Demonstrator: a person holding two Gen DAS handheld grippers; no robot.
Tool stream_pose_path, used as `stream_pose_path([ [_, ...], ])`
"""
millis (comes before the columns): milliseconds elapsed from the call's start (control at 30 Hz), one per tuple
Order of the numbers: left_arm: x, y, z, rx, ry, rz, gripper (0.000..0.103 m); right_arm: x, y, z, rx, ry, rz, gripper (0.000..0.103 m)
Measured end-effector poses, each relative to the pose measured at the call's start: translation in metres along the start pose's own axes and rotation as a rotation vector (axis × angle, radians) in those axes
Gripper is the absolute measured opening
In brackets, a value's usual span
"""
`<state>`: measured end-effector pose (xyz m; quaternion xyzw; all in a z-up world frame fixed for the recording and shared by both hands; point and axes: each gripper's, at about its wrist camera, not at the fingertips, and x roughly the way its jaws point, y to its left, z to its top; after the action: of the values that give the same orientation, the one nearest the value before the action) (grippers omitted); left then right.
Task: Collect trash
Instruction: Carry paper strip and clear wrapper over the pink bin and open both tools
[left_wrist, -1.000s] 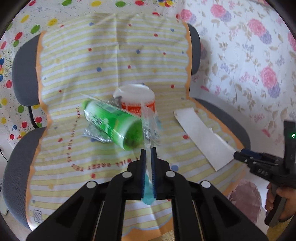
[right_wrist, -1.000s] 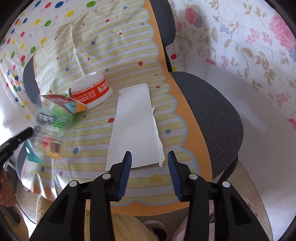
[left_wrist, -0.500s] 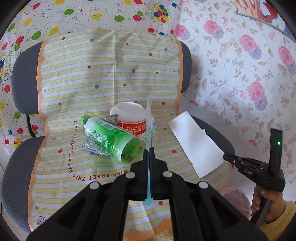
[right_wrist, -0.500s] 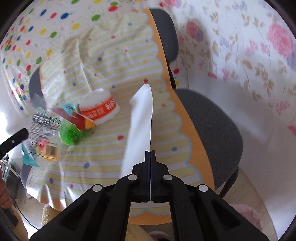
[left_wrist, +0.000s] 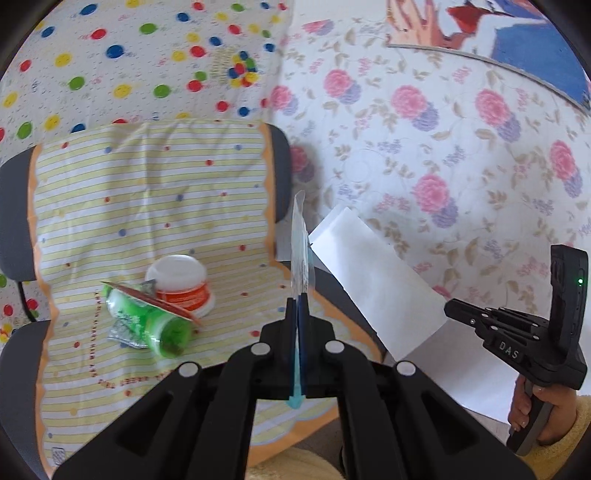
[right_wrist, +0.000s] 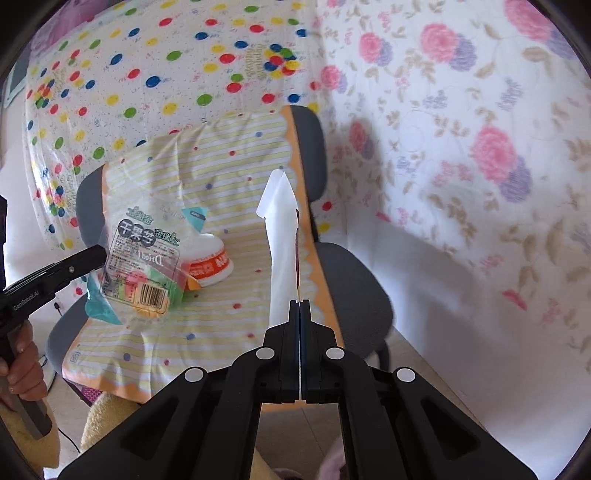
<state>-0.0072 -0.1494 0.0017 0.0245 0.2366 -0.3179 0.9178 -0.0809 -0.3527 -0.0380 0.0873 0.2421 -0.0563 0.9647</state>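
Left gripper (left_wrist: 297, 301) clamped on clear plastic snack wrapper (left_wrist: 300, 236), frame centre; right gripper (right_wrist: 300, 304) clamped on white paper sheet (right_wrist: 282, 236). Both lifted off chair. Green plastic bottle (left_wrist: 147, 321), white-orange tub (left_wrist: 181, 282) remain lower left. Next: find bin, none visible.

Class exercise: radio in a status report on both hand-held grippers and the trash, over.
Left hand-held gripper shut on clear snack wrapper. Right hand-held gripper shut on white paper. Green bottle, white cup remain on chair. Nothing obstructing.
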Motion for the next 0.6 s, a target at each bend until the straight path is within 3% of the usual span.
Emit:
stream_pose_path([
  [300,0.021,-0.082,-0.038,0.103,0.064,-0.159,0.0,-0.067,-0.053,-0.076,0.083,0.09,-0.167,0.0],
  [600,0.038,-0.122,-0.076,0.179,0.177,-0.228,0.0,-0.066,-0.098,-0.146,0.205,0.194,-0.258,0.001],
])
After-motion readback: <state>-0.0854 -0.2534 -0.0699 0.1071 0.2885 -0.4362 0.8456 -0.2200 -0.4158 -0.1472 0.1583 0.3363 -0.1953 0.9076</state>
